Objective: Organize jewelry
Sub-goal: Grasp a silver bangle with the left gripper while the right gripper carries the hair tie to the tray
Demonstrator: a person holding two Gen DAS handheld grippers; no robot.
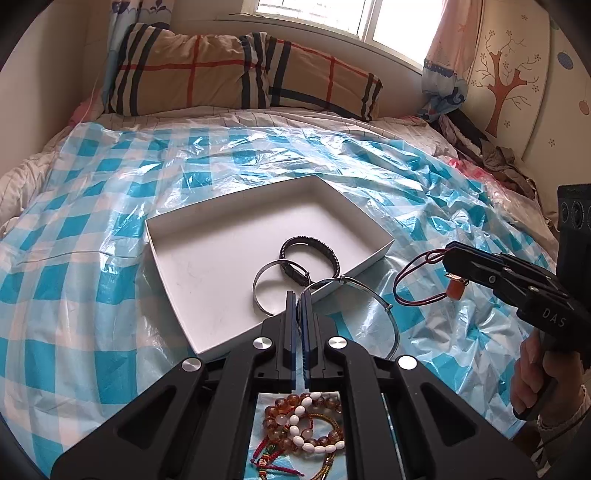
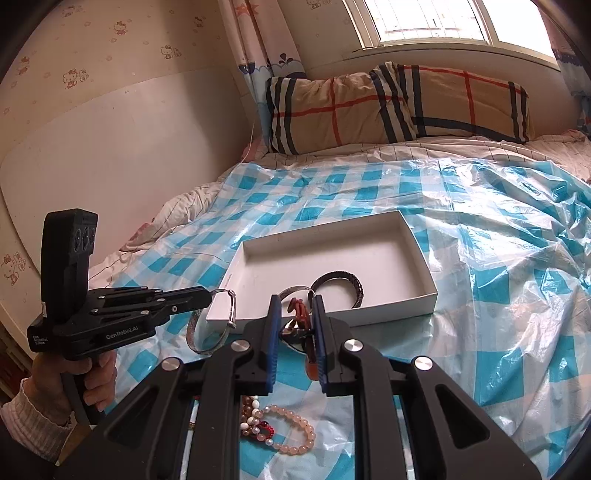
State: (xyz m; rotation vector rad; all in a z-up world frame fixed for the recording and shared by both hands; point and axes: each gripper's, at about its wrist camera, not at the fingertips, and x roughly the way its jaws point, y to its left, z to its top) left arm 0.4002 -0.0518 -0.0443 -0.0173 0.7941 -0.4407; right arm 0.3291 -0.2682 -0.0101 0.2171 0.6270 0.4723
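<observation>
Left gripper clamped on thin silver bangle, held over near rim of white box. Right gripper pinches red cord necklace; pendant half hidden between fingers. Beaded bracelets beneath, partly masked by gripper frame.

1. A blue-and-white checked plastic sheet covers the bed.
2. Two plaid pillows lie under the window.
3. Patterned curtains hang beside it.
</observation>
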